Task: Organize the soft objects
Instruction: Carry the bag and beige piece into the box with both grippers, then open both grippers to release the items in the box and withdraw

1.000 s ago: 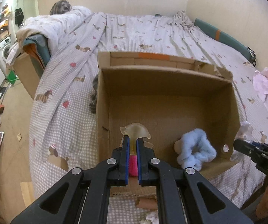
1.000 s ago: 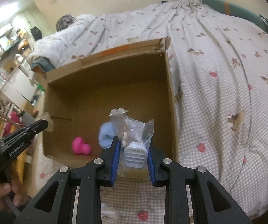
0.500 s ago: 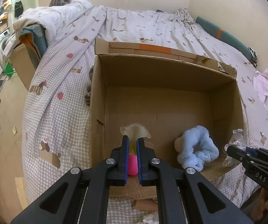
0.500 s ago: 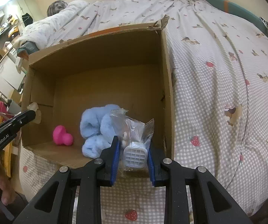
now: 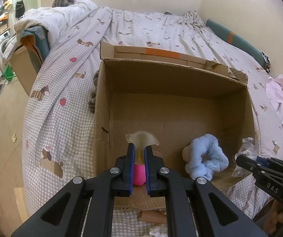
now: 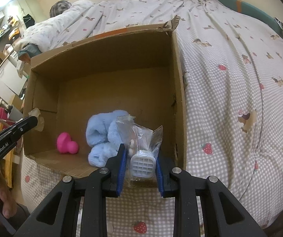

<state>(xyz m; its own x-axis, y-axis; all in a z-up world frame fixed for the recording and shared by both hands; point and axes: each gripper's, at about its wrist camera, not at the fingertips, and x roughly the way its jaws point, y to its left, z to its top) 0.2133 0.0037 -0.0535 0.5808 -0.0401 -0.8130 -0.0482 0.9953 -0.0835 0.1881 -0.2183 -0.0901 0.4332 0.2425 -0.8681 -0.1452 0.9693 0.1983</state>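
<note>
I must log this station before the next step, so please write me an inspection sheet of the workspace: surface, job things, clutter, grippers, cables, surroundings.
Surface: bed with checked dog-print sheet; open cardboard box stands on it.
Job's things: blue fluffy toy and pink rubber toy lie on the box floor, apart.
Clutter: pink-white crumpled cloth on the sheet beyond the box's right side; cardboard tube before the box.
Grippers: left gripper shut on a translucent yellowish soft piece; right gripper shut on a clear plastic bag with a white grid part. Both sit at the box's near edge.
Cables: nothing seen.
Surroundings: bunched quilt, cream walls, washing machine far left.
</note>
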